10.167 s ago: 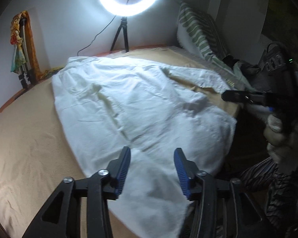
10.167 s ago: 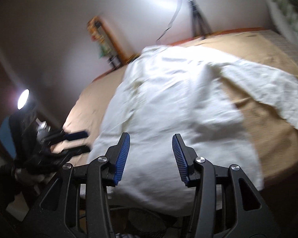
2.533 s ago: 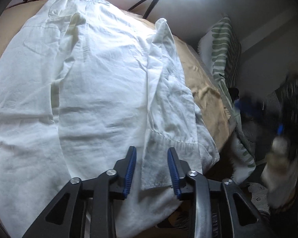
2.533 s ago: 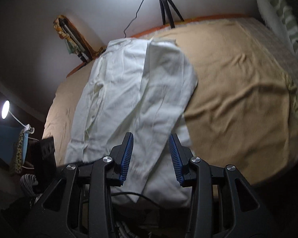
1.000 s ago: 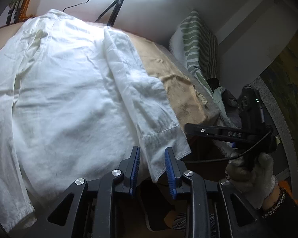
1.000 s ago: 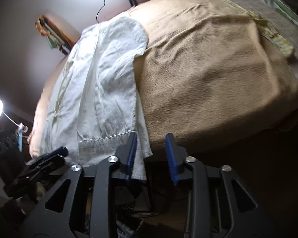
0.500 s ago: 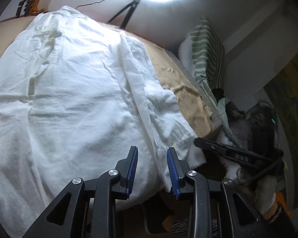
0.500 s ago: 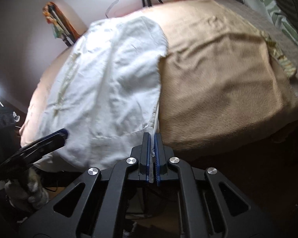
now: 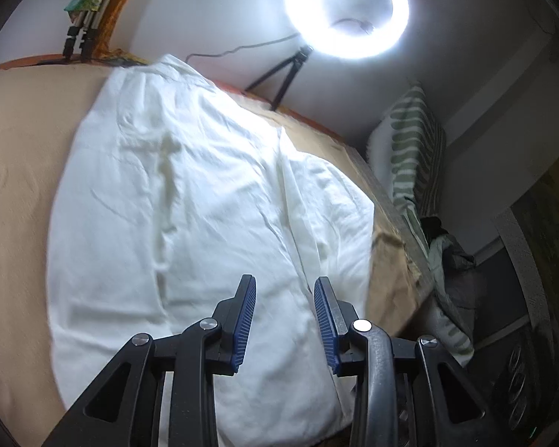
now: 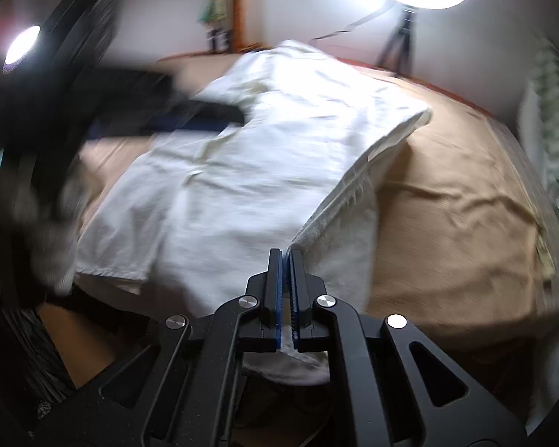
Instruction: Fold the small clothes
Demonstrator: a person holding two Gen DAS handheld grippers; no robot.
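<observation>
A white shirt (image 9: 190,201) lies spread on the tan bed (image 9: 15,171), one sleeve folded in along its right side. My left gripper (image 9: 284,320) is open and empty, low over the shirt's near hem. In the right wrist view my right gripper (image 10: 287,283) is shut on the shirt's (image 10: 264,149) right edge and lifts it off the bed (image 10: 458,201), so the cloth rises in a fold toward the far corner. The left gripper (image 10: 190,119) shows there as a dark blur at the far left.
A lit ring light (image 9: 346,7) on a tripod stands behind the bed. A green striped pillow (image 9: 413,149) leans at the right wall. A second lamp (image 10: 22,48) glows at the left. Hanging items (image 9: 89,3) are at the back left.
My right gripper, shut on the shirt's right edge, has lifted it and carried it leftward. My left gripper stayed open and swung in over the shirt's hem.
</observation>
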